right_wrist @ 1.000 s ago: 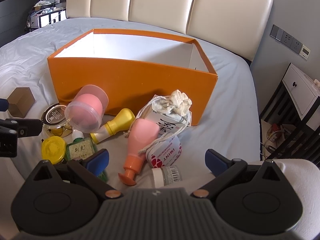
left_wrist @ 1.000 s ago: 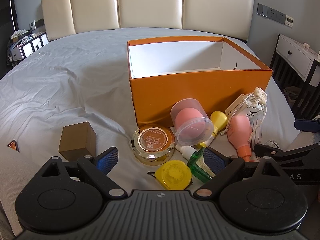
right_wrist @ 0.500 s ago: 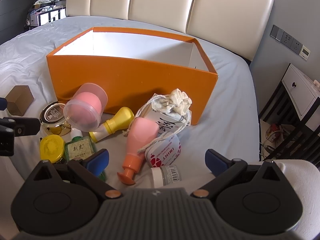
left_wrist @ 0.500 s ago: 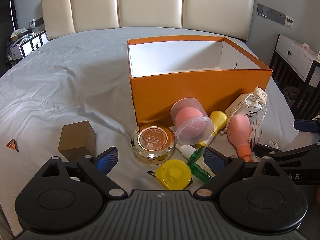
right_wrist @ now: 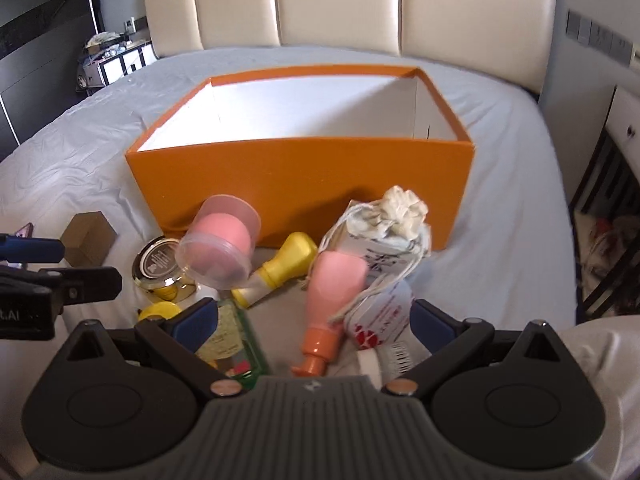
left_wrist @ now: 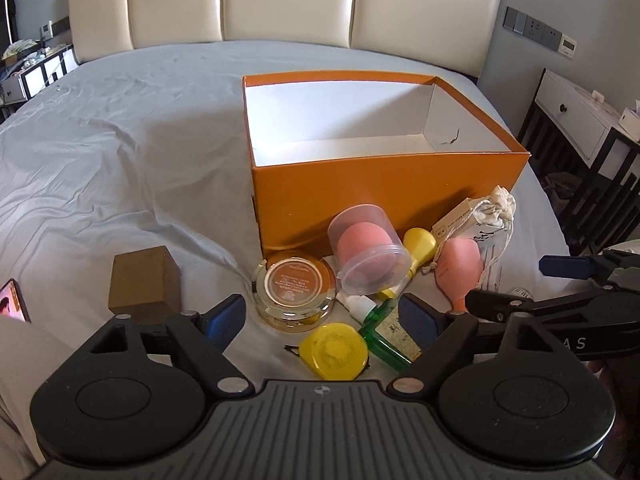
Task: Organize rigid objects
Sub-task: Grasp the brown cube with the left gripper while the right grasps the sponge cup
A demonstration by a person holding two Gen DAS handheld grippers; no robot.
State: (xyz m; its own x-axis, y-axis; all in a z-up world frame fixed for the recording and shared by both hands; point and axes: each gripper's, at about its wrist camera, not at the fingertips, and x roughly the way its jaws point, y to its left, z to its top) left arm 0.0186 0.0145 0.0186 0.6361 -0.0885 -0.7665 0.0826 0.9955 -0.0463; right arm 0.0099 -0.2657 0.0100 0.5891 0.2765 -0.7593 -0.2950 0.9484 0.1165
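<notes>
An orange box (left_wrist: 380, 200) (right_wrist: 300, 184) stands open on the bed, white inside. In front of it lie a gold jar (left_wrist: 294, 284), a clear cup with a pink sponge (left_wrist: 368, 256), a yellow bottle (left_wrist: 418, 244), a pink bottle (right_wrist: 336, 280), a yellow lid (left_wrist: 334, 350) and a green bottle (left_wrist: 384, 328). My left gripper (left_wrist: 320, 316) hovers over the jar and lid; its jaws are closing, with the pads touching nothing. Over the pink bottle hangs my right gripper (right_wrist: 314, 322), open and holding nothing.
A brown cube (left_wrist: 144, 280) sits alone to the left. A cloth pouch on a small carton (right_wrist: 384, 224), a red-and-white packet (right_wrist: 380, 320) and a barcoded vial (right_wrist: 392, 356) crowd the right. A white nightstand (left_wrist: 580, 120) stands past the bed's right edge. A phone (left_wrist: 12, 300) lies far left.
The right gripper has swung left and nearer to the pile, so the pink bottle now shows between its fingers. The left gripper's fingers have drawn slightly closer together.
</notes>
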